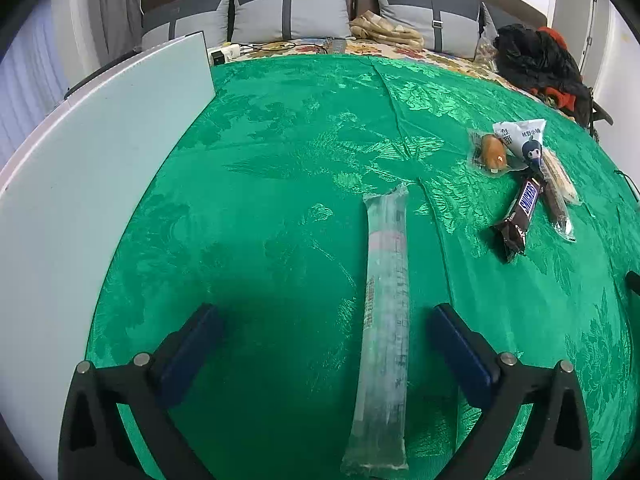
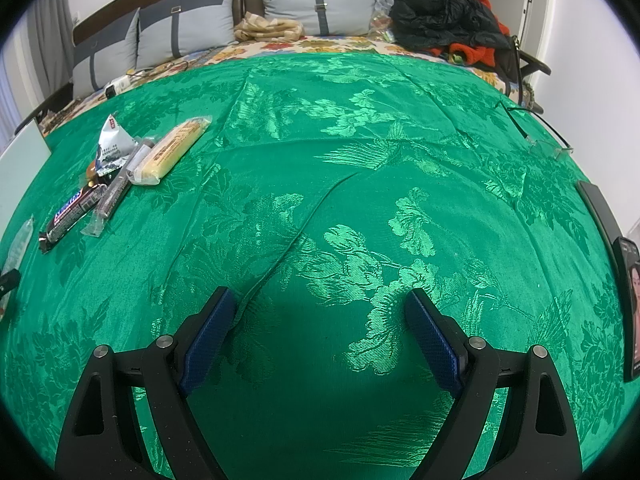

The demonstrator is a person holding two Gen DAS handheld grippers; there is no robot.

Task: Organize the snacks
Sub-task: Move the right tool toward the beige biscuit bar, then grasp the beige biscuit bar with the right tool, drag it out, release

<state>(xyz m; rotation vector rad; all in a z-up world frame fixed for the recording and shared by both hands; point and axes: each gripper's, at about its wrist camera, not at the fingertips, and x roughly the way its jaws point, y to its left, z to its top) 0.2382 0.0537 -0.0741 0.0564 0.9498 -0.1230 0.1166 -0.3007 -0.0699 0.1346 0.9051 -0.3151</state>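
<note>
A long clear-wrapped snack stick (image 1: 383,332) lies flat on the green cloth (image 1: 280,160), running lengthwise between the wide-apart fingers of my left gripper (image 1: 326,316), which is open; neither pad touches it. Further right sits a pile of snacks: a Snickers bar (image 1: 520,216), a brown stick in clear wrap (image 1: 558,210), a white pouch with a cartoon figure (image 1: 524,138) and a small orange bun (image 1: 494,151). The right wrist view shows the same pile at far left, with the Snickers bar (image 2: 72,210) and a yellow wafer pack (image 2: 172,152). My right gripper (image 2: 320,308) is open over bare cloth.
A pale board (image 1: 100,160) borders the cloth on the left. Grey pillows (image 1: 292,12), a folded towel (image 1: 384,28) and a black and red heap of clothes (image 1: 536,56) lie at the back. A phone (image 2: 630,300) and eyeglasses (image 2: 548,144) rest at the cloth's right edge.
</note>
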